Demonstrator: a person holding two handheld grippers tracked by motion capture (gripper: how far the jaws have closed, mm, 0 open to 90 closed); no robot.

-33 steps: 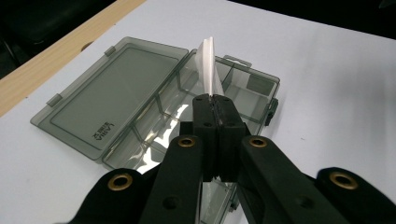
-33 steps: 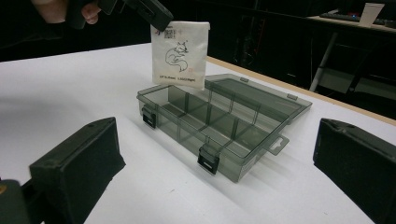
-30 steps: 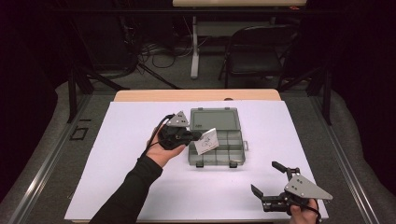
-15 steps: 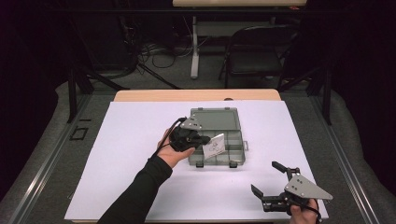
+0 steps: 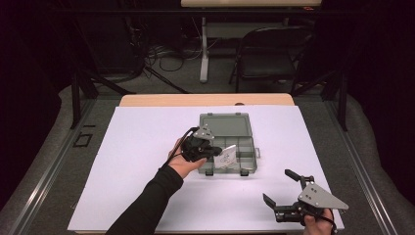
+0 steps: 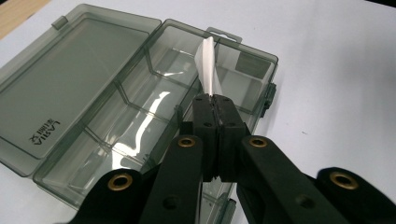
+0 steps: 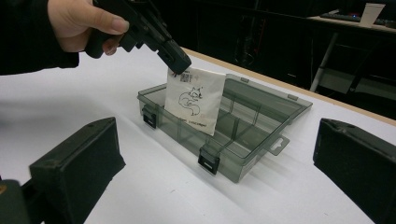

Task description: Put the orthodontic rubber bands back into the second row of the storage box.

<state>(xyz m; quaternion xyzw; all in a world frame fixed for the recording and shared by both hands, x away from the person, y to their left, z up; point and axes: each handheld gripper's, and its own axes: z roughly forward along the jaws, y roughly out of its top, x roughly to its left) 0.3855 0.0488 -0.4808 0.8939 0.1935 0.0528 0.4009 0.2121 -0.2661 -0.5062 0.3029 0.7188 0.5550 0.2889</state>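
Your left gripper clamps paper packet above open compartment box; right gripper gaping, idle; white table, dark room.

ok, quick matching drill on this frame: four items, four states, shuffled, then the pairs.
Items:
1. left gripper
2. right gripper
3. white packet
4. organizer box

States:
A. lid laid back flat, compartments exposed
B. jaws spread, nothing between them
C. pinched at its top edge, hanging into the box
D. jaws closed on something thin

Pairs: 1-D, 2-B, 3-C, 4-A
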